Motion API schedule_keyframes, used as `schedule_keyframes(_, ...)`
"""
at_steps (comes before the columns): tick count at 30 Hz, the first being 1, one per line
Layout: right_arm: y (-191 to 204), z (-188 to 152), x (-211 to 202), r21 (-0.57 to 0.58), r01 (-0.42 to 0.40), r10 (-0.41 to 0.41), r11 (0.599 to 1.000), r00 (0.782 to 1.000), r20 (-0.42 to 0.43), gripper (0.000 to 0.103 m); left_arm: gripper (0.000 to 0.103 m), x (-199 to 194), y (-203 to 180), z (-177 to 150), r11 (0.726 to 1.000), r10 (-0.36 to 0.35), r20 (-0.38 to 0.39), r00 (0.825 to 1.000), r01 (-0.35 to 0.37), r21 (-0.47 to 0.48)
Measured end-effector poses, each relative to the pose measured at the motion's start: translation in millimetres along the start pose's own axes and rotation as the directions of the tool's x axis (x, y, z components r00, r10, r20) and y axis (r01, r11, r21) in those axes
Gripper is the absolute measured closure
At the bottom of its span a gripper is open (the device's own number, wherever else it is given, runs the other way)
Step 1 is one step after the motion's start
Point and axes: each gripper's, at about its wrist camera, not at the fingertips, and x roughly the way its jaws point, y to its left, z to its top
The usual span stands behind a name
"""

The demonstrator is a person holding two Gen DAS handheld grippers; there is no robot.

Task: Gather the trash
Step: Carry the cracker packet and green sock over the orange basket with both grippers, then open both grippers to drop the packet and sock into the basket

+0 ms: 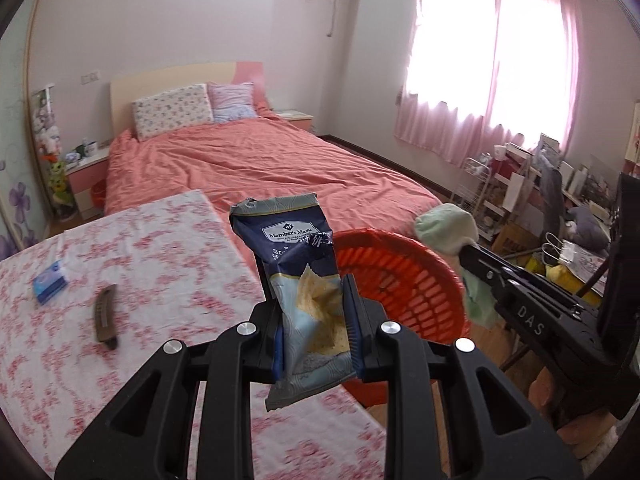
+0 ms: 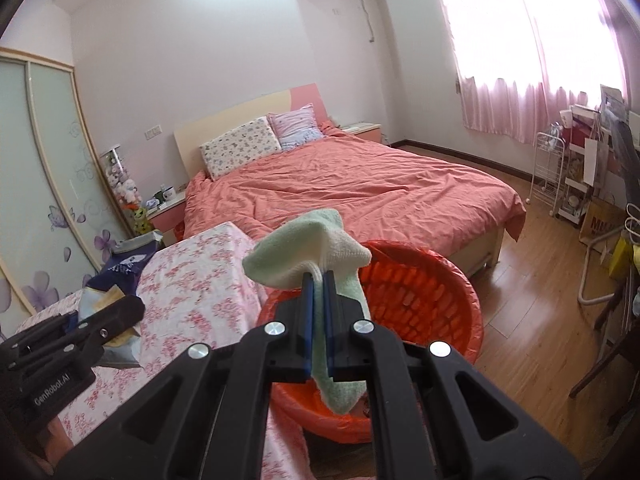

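My left gripper [image 1: 310, 280] is shut on a crumpled blue snack wrapper [image 1: 298, 264] printed with crackers, held upright over the floral table's right edge. My right gripper [image 2: 319, 276] is shut on a pale green and white cloth [image 2: 308, 256], which droops over the orange basket [image 2: 436, 292]. That basket [image 1: 408, 276] stands on the floor just right of the table. The right gripper [image 1: 464, 250] and its cloth [image 1: 446, 228] show in the left wrist view above the basket's far rim. The left gripper [image 2: 134, 306] with the wrapper [image 2: 124, 270] appears low left in the right wrist view.
On the floral tablecloth [image 1: 140, 264] lie a small blue packet [image 1: 50, 282] and a dark brown curved object [image 1: 106, 316]. A bed with an orange cover [image 2: 360, 196] fills the room behind. A white rack [image 2: 550, 172] and cluttered shelves line the right wall.
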Motion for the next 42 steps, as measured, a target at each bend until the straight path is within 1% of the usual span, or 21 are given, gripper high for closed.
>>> schedule_keyframes(3, -22.5, 2.7, 14.4, 0.040, 0.001, 0.000, 0.999, 1.000, -0.017, 0.097, 0.078, 20.2, -15.3, 0.7, 0.999, -0.033, -0.023, 0.999, 0.033, 0.016)
schedule_keyframes(8, -43.9, 4.8, 37.7, 0.082, 0.002, 0.002, 0.997, 0.999, -0.042, 0.097, 0.077, 48.4, -34.7, -0.1, 0.997, -0.065, -0.065, 0.996, 0.067, 0.032)
schedule_keyframes(10, -49.0, 5.0, 49.9, 0.094, -0.007, 0.013, 0.996, 0.998, -0.059, 0.094, 0.074, 61.0, -37.9, -1.9, 0.997, -0.066, -0.089, 0.994, 0.069, 0.029)
schedule_keyframes(11, -52.6, 5.3, 56.4, 0.102, -0.015, 0.021, 0.995, 0.998, -0.067, 0.090, 0.073, 64.0, -39.0, -2.2, 0.998, -0.062, -0.096, 0.993, 0.065, 0.025)
schedule_keyframes(13, -58.9, 5.9, 66.6, 0.111, -0.024, 0.033, 0.993, 0.997, -0.076, 0.084, 0.059, 70.9, -37.6, -3.3, 0.998, -0.053, -0.117, 0.992, 0.056, 0.016)
schedule_keyframes(15, -61.1, 4.6, 74.7, 0.117, -0.028, 0.038, 0.993, 0.996, -0.086, 0.067, 0.051, 72.9, -32.8, -6.6, 1.000, -0.029, -0.127, 0.991, 0.031, 0.008)
schedule_keyframes(19, -57.5, -1.9, 83.6, 0.097, -0.009, 0.019, 0.995, 0.994, -0.108, 0.062, 0.048, 70.9, -22.7, -12.8, 1.000, 0.006, -0.148, 0.989, -0.007, -0.009)
schedule_keyframes(20, -56.1, -4.2, 83.1, 0.090, -0.003, 0.013, 0.996, 0.994, -0.111, 0.057, 0.047, 70.5, -21.9, -13.1, 1.000, 0.018, -0.151, 0.988, -0.020, -0.010)
schedule_keyframes(21, -54.0, -5.3, 82.1, 0.085, 0.002, 0.007, 0.996, 0.994, -0.112, 0.053, 0.043, 68.3, -18.0, -13.5, 0.999, 0.033, -0.150, 0.988, -0.035, -0.011)
schedule_keyframes(22, -50.0, -7.9, 80.7, 0.072, 0.014, -0.006, 0.997, 0.994, -0.112, 0.052, 0.037, 64.6, -13.9, -14.9, 0.998, 0.056, -0.145, 0.988, -0.059, -0.012)
schedule_keyframes(24, -43.9, -10.7, 79.0, 0.050, 0.031, -0.025, 0.998, 0.993, -0.114, 0.048, 0.029, 56.0, -2.2, -17.6, 0.994, 0.105, -0.137, 0.985, -0.108, -0.018)
schedule_keyframes(25, -38.5, -12.6, 77.8, 0.037, 0.037, -0.033, 0.999, 0.993, -0.118, 0.047, 0.025, 51.1, 5.0, -19.6, 0.991, 0.130, -0.137, 0.982, -0.134, -0.023)
schedule_keyframes(27, -29.1, -14.7, 76.0, 0.016, 0.042, -0.039, 0.999, 0.992, -0.121, 0.040, 0.020, 41.7, 21.8, -23.3, 0.982, 0.181, -0.139, 0.974, -0.188, -0.035)
schedule_keyframes(29, -19.5, -16.7, 74.6, -0.007, 0.037, -0.038, 0.999, 0.991, -0.127, 0.039, 0.016, 30.9, 45.4, -28.0, 0.967, 0.239, -0.145, 0.960, -0.249, -0.059)
schedule_keyframes(30, -11.8, -18.5, 73.9, -0.023, 0.032, -0.035, 0.999, 0.991, -0.132, 0.038, 0.015, 27.0, 56.7, -29.0, 0.960, 0.256, -0.149, 0.955, -0.269, -0.073)
schedule_keyframes(33, 15.8, -25.1, 73.0, -0.071, 0.002, -0.013, 0.998, 0.988, -0.153, 0.036, 0.013, 10.9, 93.6, -34.7, 0.930, 0.324, -0.165, 0.932, -0.346, -0.124)
schedule_keyframes(36, 49.0, -33.2, 74.8, -0.116, -0.041, 0.019, 0.992, 0.983, -0.181, 0.036, 0.010, -5.3, 136.1, -44.8, 0.886, 0.410, -0.186, 0.893, -0.439, -0.152)
schedule_keyframes(38, 72.2, -40.2, 77.4, -0.142, -0.073, 0.043, 0.987, 0.978, -0.204, 0.036, 0.008, -18.5, 164.9, -53.3, 0.850, 0.460, -0.205, 0.864, -0.495, -0.178)
schedule_keyframes(39, 84.1, -43.4, 80.1, -0.154, -0.090, 0.055, 0.984, 0.974, -0.218, 0.036, 0.007, -24.6, 177.2, -58.4, 0.835, 0.477, -0.213, 0.853, -0.515, -0.191)
schedule_keyframes(41, 108.6, -50.7, 85.6, -0.176, -0.123, 0.077, 0.977, 0.966, -0.248, 0.036, 0.005, -37.0, 204.8, -67.4, 0.796, 0.516, -0.239, 0.822, -0.564, -0.220)
schedule_keyframes(42, 121.3, -54.5, 88.6, -0.186, -0.140, 0.088, 0.973, 0.961, -0.262, 0.036, 0.005, -41.3, 213.3, -70.6, 0.783, 0.528, -0.248, 0.812, -0.579, -0.229)
